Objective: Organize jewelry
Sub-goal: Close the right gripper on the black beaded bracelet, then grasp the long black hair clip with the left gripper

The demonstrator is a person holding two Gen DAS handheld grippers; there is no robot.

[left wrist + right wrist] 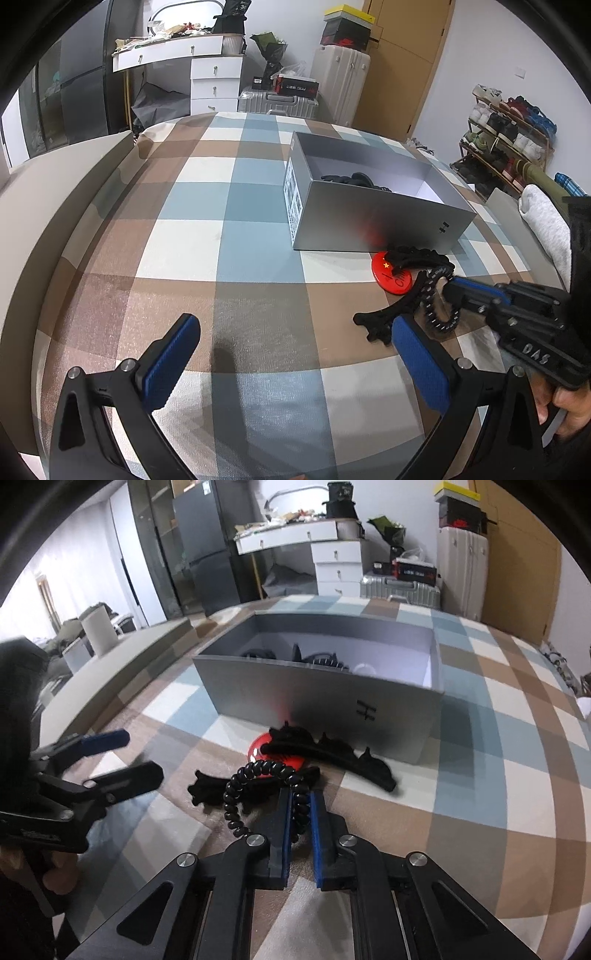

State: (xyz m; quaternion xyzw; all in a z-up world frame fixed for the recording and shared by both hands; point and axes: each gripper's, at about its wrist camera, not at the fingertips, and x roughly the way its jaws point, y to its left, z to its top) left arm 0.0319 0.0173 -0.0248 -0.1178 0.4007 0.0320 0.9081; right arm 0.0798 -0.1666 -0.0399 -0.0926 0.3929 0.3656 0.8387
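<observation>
Low in the right wrist view, the right gripper (300, 805) was pinching one side of a black coil tie (266, 797), which lay on the checked bed (258, 229) just before the grey box (325, 698). The left gripper (291, 354) stood spread, with nothing between its fingers, at the bottom of its frame. Springy and light, the coil would likely stretch and dangle rather than slip, so a hold across its loop suited it. Beside it lay black clips (332, 753), probably stiff plastic, though blur hid their detail, and a red disc (391, 275) under them.
</observation>
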